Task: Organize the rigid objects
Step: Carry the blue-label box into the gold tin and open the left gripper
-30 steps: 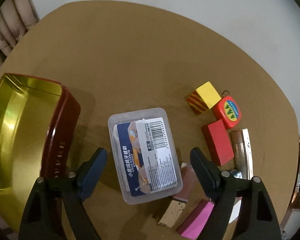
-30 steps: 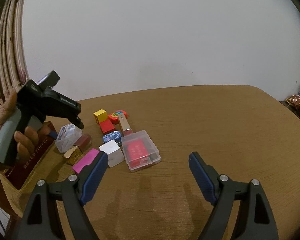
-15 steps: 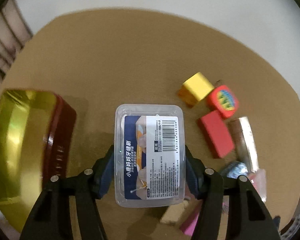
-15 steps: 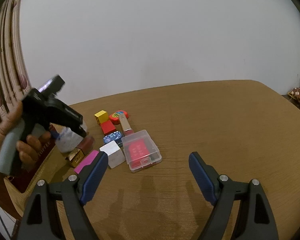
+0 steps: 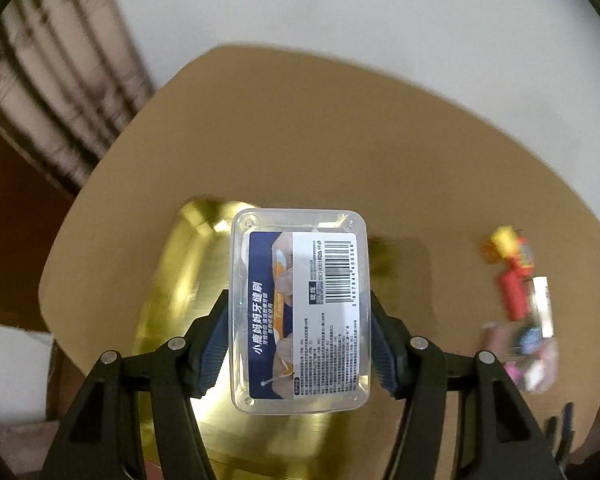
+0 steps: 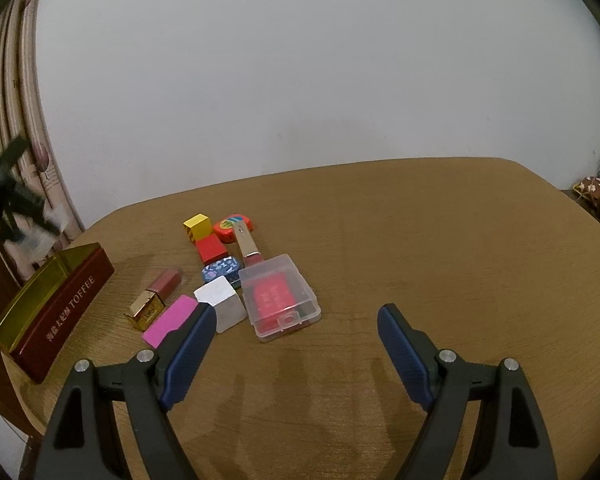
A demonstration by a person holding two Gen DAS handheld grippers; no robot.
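Clamping clear floss box [image 5: 299,312]: left hand-held gripper [image 5: 299,340], seemingly above gold tin [image 5: 172,304] | right hand-held gripper [image 6: 296,344] spread, low over table [image 6: 420,248]

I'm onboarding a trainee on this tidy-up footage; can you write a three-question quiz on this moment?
1. True or false: the left gripper is shut on the clear plastic box with the barcode label.
2. What lies below that box? A) gold-lined red toffee tin B) bare floor C) pink block
3. Fill in: the right gripper is ____ above the brown wooden table.

Key: 1 true; 2 A; 3 open.
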